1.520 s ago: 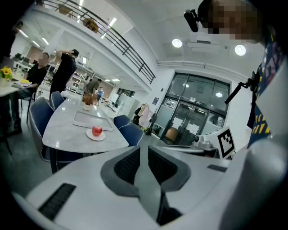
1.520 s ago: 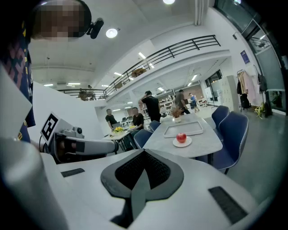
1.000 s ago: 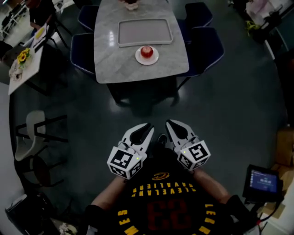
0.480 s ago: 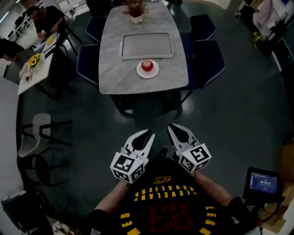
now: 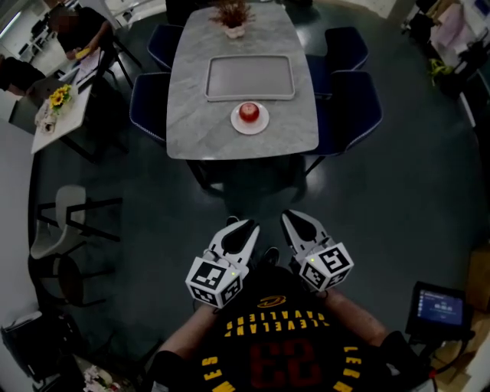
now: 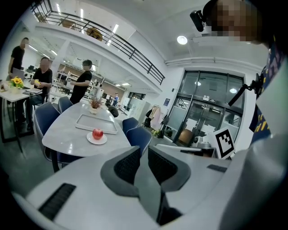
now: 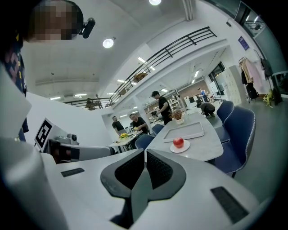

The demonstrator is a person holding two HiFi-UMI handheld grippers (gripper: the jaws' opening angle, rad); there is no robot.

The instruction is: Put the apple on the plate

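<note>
A red apple point(image 5: 249, 112) sits on a small white plate point(image 5: 236, 125) near the front edge of a grey marble table point(image 5: 199, 130). Both grippers hang close to the person's chest over the dark floor, far short of the table. The left gripper point(image 5: 240, 230) has its pads almost together with a thin slit and nothing between them. The right gripper point(image 5: 299, 223) is shut and empty. The left gripper view shows the apple point(image 6: 97, 133) and plate point(image 6: 90, 140) far beyond the left gripper point(image 6: 144, 152). From the right gripper point(image 7: 145, 155), the apple point(image 7: 178, 142) also looks distant.
A grey tray point(image 5: 250, 78) lies behind the plate, with a potted plant point(image 5: 233, 19) beyond it. Blue chairs point(image 5: 349, 115) flank the table. People sit at a side table point(image 5: 46, 99) to the left. A pale chair point(image 5: 61, 222) stands left, a lit screen point(image 5: 439, 306) right.
In the head view the table with the apple has slid lower and a little nearer to the grippers. Both grippers shifted slightly down in the frame; their jaws look the same.
</note>
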